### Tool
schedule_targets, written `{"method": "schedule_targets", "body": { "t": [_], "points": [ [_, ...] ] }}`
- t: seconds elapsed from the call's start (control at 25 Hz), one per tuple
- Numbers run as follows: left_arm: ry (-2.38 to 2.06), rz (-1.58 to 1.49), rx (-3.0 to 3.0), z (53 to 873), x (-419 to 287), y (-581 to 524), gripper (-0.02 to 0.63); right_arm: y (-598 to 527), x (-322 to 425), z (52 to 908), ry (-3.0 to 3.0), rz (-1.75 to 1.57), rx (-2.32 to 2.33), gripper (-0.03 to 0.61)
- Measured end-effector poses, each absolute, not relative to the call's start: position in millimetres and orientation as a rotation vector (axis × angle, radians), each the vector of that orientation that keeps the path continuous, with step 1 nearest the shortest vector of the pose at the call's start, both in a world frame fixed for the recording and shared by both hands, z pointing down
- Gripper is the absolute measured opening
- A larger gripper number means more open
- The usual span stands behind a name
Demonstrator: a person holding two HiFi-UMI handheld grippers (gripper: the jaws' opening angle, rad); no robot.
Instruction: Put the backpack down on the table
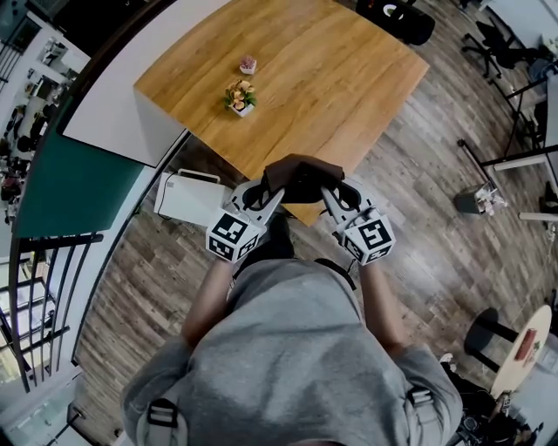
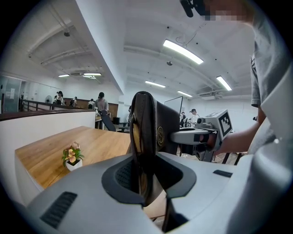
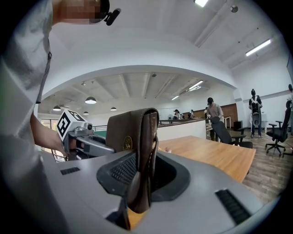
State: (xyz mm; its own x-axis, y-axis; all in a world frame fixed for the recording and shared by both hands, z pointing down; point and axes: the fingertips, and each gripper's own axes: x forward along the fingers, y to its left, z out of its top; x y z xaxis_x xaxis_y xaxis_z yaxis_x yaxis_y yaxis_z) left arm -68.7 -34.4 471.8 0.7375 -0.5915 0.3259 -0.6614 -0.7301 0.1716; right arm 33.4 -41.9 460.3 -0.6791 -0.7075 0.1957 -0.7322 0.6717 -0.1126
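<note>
A dark brown backpack point(image 1: 303, 177) hangs between my two grippers, above the near edge of the wooden table point(image 1: 331, 78). My left gripper point(image 1: 266, 195) is shut on its left side and my right gripper point(image 1: 332, 195) is shut on its right side. In the left gripper view the backpack point(image 2: 145, 132) stands upright, pinched in my left gripper point(image 2: 143, 185), with the right gripper point(image 2: 206, 135) beyond it. In the right gripper view the backpack point(image 3: 137, 132) is clamped by my right gripper point(image 3: 137, 192), and the left gripper point(image 3: 75, 132) shows behind it. The bag's underside is hidden.
A small potted flower point(image 1: 240, 97) and a little pink object point(image 1: 248, 64) stand on the table's left part. A white box point(image 1: 187, 199) sits on the floor left of me, beside a railing. A black chair point(image 1: 397, 17) stands at the table's far side. People are in the distance.
</note>
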Motion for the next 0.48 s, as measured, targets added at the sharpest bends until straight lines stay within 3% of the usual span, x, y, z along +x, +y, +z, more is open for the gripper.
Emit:
{"method": "schedule_targets", "body": {
  "t": [0.48],
  "points": [
    [-0.915,0.368,2.697,475.3,-89.6,-100.0,0.091,-102.1,12.7,463.0,-2.709,0.258,1.266,0.086]
  ]
}}
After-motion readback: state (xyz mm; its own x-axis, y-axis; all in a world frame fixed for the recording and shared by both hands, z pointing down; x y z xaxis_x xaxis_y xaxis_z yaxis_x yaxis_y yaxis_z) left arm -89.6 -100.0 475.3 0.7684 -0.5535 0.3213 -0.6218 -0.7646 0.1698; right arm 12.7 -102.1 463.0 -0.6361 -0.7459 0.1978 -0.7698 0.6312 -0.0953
